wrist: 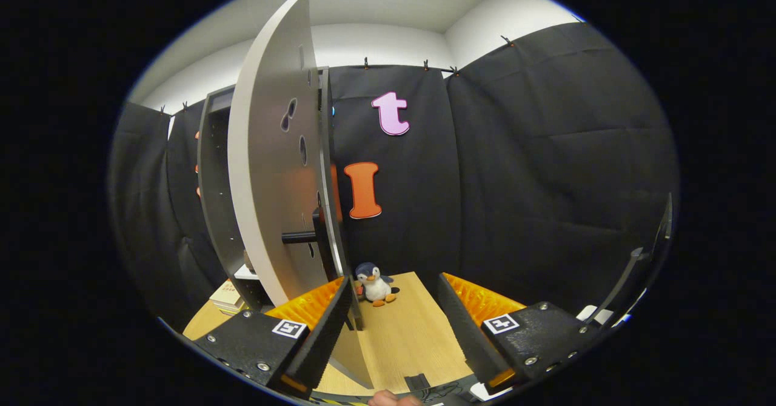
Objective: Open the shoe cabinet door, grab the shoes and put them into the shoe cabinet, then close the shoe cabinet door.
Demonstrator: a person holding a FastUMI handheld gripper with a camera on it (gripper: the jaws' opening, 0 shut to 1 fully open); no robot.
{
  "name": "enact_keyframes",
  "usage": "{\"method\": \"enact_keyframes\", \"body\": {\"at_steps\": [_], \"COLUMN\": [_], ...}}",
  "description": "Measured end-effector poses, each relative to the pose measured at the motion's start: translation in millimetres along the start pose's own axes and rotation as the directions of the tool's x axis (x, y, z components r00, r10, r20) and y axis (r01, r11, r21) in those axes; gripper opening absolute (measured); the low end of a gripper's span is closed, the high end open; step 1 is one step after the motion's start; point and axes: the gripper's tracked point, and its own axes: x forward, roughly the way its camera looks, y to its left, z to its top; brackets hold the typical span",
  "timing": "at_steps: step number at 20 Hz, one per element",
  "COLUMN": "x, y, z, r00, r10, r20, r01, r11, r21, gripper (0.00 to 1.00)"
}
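At nine o'clock from the fingers the cabinet (pixel 213 188) is standing as a dark, upright carcass with a row of small holes down its inner side; its inside is too shadowed to read. A few flat, pale things (pixel 227 297) are lying on the floor at its foot — I cannot tell what they are. Next to the right, the door (pixel 267 169) is swinging wide, a smooth pale-grey panel seen almost edge-on, with a few dark oval cut-outs and a short dark bar handle (pixel 298 237) sticking out from its face. Its thin front edge is running down just beside the left fingertip, though whether they are touching cannot be told.

The gripper (pixel 394 291) is gaping wide, holding nothing; its pads (pixel 309 304) are ribbed, its housings matte and screwed. Between the fingers a strip of light wood-grain floor (pixel 400 327) is lying open. At twelve o'clock, just beyond the tips, a small plush penguin (pixel 374 283) is sitting — soft and rounded — against the wall's foot. Right of it, black cloth (pixel 545 169) is hanging in loose folds.
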Motion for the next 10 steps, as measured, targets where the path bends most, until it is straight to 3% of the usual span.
{"method": "enact_keyframes", "body": {"at_steps": [10], "x": [-25], "y": [72], "z": [-9], "r00": [0.999], "r10": [-0.021], "r20": [-0.036], "r01": [0.022], "r11": [0.999], "r21": [0.036], "gripper": [0.9]}}
